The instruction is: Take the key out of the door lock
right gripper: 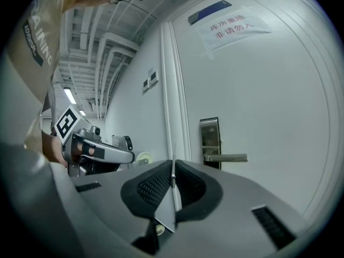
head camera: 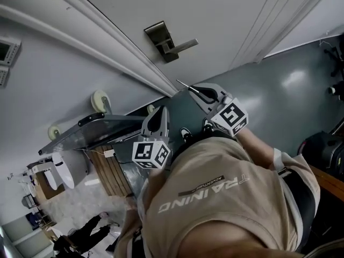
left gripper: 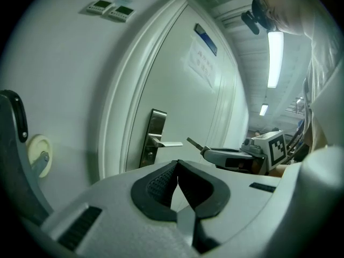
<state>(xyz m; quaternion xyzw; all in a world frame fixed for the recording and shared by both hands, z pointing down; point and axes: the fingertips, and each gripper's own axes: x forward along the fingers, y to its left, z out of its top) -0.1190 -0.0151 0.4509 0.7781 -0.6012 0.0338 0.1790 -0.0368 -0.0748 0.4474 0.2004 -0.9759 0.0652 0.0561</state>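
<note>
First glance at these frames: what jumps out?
The right gripper is shut on a thin metal key and holds it in the air, clear of the door. The lock plate with its lever handle sits further off on the pale door. The left gripper hangs beside the right one, jaws together on nothing.

My right gripper (right gripper: 173, 170) has its dark pads pressed together on the key (right gripper: 172, 183), a thin metal blade seen edge-on and standing upright between them. The lock plate (right gripper: 210, 138) sits on the door (right gripper: 269, 101) beyond the jaws, just to their right, with its lever handle (right gripper: 228, 157) pointing right. High above the plate hangs a paper notice (right gripper: 232, 26). Well left of the plate I see the left gripper (right gripper: 130, 156).
</note>
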